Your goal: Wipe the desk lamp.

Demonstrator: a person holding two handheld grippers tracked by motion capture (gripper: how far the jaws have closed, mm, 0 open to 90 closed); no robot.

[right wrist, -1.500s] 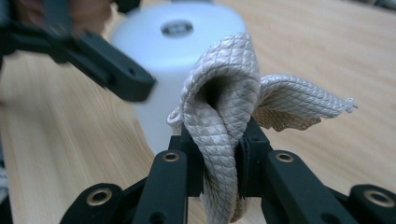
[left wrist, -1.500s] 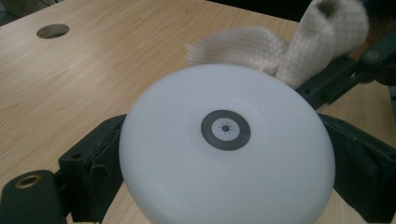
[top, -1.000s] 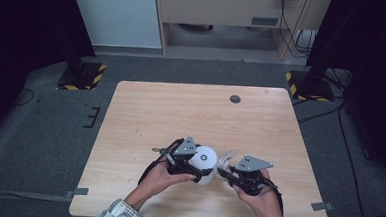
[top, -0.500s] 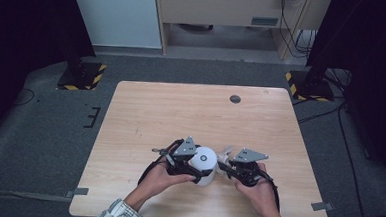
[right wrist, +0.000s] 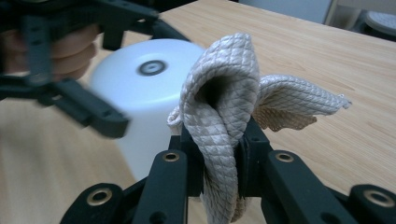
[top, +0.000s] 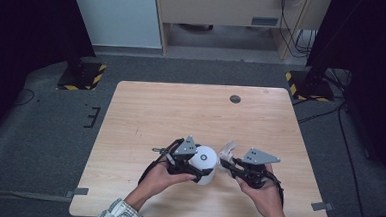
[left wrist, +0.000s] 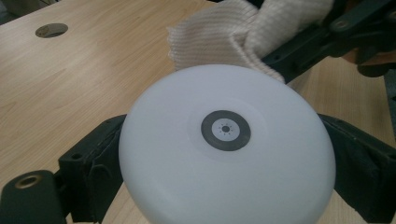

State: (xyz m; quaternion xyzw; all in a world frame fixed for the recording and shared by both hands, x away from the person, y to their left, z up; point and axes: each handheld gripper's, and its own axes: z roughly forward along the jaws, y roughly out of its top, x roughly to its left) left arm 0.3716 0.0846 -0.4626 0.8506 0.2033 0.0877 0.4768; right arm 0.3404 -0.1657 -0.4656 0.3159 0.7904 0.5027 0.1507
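A: Status on the wipe job?

B: Both pickups are done. The white, smooth, round-topped plastic cylinder [top: 204, 163] is clamped across its body by the left claw [top: 198, 165], one jaw on each side, as seen in the left gripper view [left wrist: 227, 149]. It is kept near the front edge of the light wooden bench [top: 180, 113]; whether its base is resting on the wood or lifted just clear cannot be told.

A: And the cloth?

B: The beige quilted fabric cloth [right wrist: 229, 116] is pinched in the right claw [right wrist: 219, 158], jaws drawn together on a bunched fold, with loose ends flopping out above and to the side. In the high view the cloth [top: 227, 151] is seen just beside the cylinder's right shoulder.

A: Contact made?

B: Close, but not confirmed. In the left gripper view the cloth [left wrist: 233, 37] is seen behind the top rim, apparently touching or nearly so. The gap cannot be resolved.

A: So what is left?

B: Judged from this: grasping is finished, wiping itself is at the very start or not yet begun. The cloth is to be pressed on and dragged over the top and side, then both items are to be set down. No dirt or mark is visible on the cylinder, apart from a small grey ring [left wrist: 225, 130] at the centre of its top, so completion cannot be read off the surface.
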